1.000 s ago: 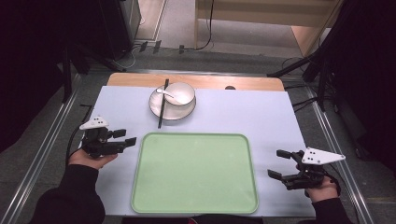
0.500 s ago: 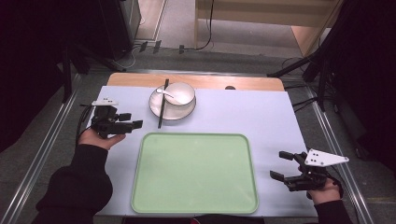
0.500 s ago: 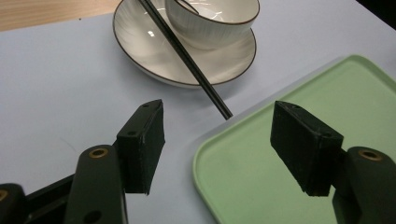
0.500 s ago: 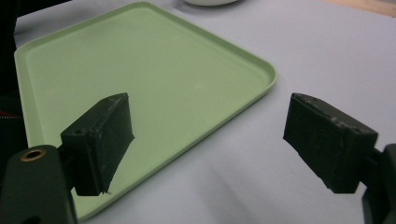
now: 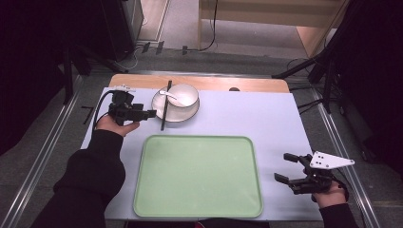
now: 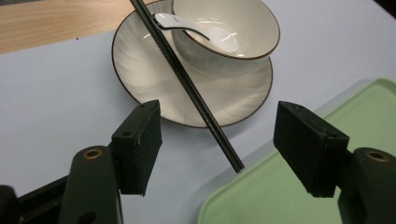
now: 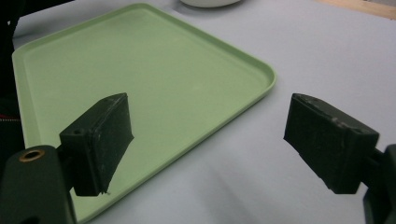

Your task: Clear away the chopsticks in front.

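Observation:
A white bowl (image 5: 183, 95) with a white spoon (image 5: 170, 96) in it stands on a white plate (image 5: 183, 115) at the back of the table. Black chopsticks (image 5: 165, 107) lie across the plate's left rim, their near end on the mat. My left gripper (image 5: 151, 114) is open just left of them. In the left gripper view the chopsticks (image 6: 187, 81) run between the open jaws toward the plate (image 6: 140, 60) and bowl (image 6: 252, 18). My right gripper (image 5: 281, 166) rests open and empty at the front right, beside the green tray (image 5: 199, 175).
The green tray (image 7: 140, 70) lies empty in the middle of the pale blue mat (image 5: 247, 118). A strip of wooden table (image 5: 256, 84) shows behind the mat. Metal rails run along both sides of the table.
My left gripper has moved forward and to the right, from beside the tray up to the plate's left edge. The right gripper has barely shifted.

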The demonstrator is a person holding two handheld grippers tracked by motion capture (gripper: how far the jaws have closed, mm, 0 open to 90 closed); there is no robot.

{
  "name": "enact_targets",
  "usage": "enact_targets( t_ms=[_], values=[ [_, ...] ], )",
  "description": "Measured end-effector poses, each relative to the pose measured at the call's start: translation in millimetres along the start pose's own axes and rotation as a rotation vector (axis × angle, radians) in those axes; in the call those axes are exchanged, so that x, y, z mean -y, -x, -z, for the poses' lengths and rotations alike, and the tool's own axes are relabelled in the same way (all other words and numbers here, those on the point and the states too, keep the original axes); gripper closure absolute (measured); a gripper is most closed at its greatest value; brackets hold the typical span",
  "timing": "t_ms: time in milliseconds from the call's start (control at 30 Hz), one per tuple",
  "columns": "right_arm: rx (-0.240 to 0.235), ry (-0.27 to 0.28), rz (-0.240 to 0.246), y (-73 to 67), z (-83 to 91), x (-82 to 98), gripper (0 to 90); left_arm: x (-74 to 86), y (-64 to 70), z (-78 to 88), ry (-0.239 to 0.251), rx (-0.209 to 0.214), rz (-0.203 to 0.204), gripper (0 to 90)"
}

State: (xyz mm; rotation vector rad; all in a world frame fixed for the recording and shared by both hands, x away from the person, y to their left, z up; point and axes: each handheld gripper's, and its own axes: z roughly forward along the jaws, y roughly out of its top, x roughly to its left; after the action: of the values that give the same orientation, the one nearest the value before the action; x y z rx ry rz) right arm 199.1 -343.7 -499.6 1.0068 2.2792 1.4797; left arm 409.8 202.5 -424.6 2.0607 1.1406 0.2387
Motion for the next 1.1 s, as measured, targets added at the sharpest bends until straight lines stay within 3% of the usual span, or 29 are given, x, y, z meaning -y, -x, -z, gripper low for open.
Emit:
enact_targets(
  t_ms=[33, 200, 333, 433, 567, 700, 767, 867, 933, 1100],
  values=[
    [0.0, 0.001, 0.003, -0.1, -0.2, -0.3, 15.6, -5.6, 0.7, -7.9, -0.017, -0.022, -0.006, 33.5],
    [-0.006, -0.001, 0.015, -0.9, -1.9, -2.2, 15.6, -17.8, -3.3, -24.1, -0.014, -0.044, 0.03, 35.1],
    [-0.016, -0.009, 0.024, -1.7, -3.4, -3.7, 15.7, -20.9, -4.5, -35.1, -0.015, -0.073, 0.021, 36.3],
    [-0.02, -0.01, 0.026, -1.8, -3.9, -4.6, 15.8, -21.4, -8.5, -51.5, -0.063, -0.105, 0.036, 37.9],
    [-0.021, -0.011, 0.029, -2.7, -4.5, -5.4, 15.8, -19.8, -11.4, -63.5, -0.078, -0.121, 0.06, 39.5],
    [-0.021, -0.017, 0.03, -4.5, -3.8, -5.9, 15.8, -19.9, -8.5, -71.7, -0.08, -0.111, 0.085, 42.0],
    [-0.021, -0.019, 0.037, -5.1, -3.5, -5.7, 15.9, -20.1, -6.0, -76.2, -0.089, -0.125, 0.073, 43.2],
    [-0.022, -0.015, 0.037, -5.7, -3.2, -5.5, 15.9, -19.5, -6.2, -80.6, -0.103, -0.128, 0.084, 51.0],
    [-0.022, -0.014, 0.037, -6.2, -1.9, -5.2, 15.9, -18.9, -7.9, -87.0, -0.115, -0.128, 0.119, 53.3],
    [-0.02, -0.012, 0.033, -6.8, 0.0, -4.3, 15.9, -17.3, -8.8, -93.8, -0.127, -0.14, 0.143, 56.2]
  ],
)
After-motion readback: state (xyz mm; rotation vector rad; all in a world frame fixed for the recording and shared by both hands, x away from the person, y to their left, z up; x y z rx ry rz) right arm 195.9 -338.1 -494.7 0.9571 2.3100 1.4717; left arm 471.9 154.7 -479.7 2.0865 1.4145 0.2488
